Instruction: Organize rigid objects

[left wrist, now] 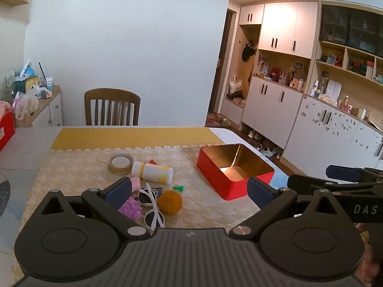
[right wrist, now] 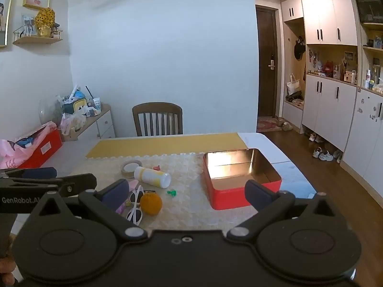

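Note:
An open red tin box (left wrist: pixel 235 171) with a gold inside stands empty on the right of the cream mat (left wrist: pixel 79 169). Left of it lie a tape roll (left wrist: pixel 120 163), a white and yellow bottle (left wrist: pixel 153 172) on its side, an orange (left wrist: pixel 170 202), white sunglasses (left wrist: pixel 150 206), a purple toy (left wrist: pixel 131 207), a pink piece (left wrist: pixel 135 183) and a small green piece (left wrist: pixel 179 188). My left gripper (left wrist: pixel 189 191) hangs open above the mat's near edge, holding nothing. My right gripper (right wrist: pixel 186 193) is open beside it, also with nothing in it, in front of the tin (right wrist: pixel 241 179) and the orange (right wrist: pixel 150 203).
A wooden chair (left wrist: pixel 112 107) stands at the table's far side behind a yellow mat (left wrist: pixel 134 137). A red box (right wrist: pixel 40 150) with pink bags sits at the table's left end. White cabinets (left wrist: pixel 270 110) and shoes on the floor are off to the right.

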`<state>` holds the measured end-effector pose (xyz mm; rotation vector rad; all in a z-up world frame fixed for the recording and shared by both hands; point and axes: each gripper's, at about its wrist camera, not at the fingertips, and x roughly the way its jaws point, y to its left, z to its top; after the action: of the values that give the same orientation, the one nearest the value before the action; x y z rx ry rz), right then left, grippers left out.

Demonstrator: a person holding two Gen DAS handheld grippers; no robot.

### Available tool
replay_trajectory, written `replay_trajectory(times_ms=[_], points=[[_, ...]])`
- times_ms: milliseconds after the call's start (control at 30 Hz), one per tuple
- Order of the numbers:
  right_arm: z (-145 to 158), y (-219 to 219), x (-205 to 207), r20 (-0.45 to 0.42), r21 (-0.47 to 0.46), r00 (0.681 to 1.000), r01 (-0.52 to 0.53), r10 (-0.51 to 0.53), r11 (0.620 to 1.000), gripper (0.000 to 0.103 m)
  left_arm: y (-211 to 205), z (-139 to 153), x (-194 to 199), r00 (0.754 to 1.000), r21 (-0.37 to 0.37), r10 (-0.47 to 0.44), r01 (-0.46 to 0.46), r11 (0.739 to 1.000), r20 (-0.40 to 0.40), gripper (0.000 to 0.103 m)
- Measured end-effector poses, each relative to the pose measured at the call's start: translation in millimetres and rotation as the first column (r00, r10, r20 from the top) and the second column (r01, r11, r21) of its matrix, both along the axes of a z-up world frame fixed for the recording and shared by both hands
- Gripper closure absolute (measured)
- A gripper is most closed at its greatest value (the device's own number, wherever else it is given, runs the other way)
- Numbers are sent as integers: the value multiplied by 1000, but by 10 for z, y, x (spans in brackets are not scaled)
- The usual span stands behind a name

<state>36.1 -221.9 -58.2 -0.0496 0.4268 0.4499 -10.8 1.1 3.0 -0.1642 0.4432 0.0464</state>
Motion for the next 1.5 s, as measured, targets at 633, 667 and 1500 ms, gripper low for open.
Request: replay_trajectory(times_ms=[633,667,1500], points=[[56,-38,-69,8,5,1000,16,-16,1000,0,-17,58,-88,1000,22,4,-4,1000,16,0],[58,-39,-73,9,4,1000,17,-17,1000,0,-30,49,-88,1000,23,4,-5,1000,17,0],[-18,184,115,-32,-20,999,-30,29,999,0,153,0,14,999,40,44,-43,998,-21,0]])
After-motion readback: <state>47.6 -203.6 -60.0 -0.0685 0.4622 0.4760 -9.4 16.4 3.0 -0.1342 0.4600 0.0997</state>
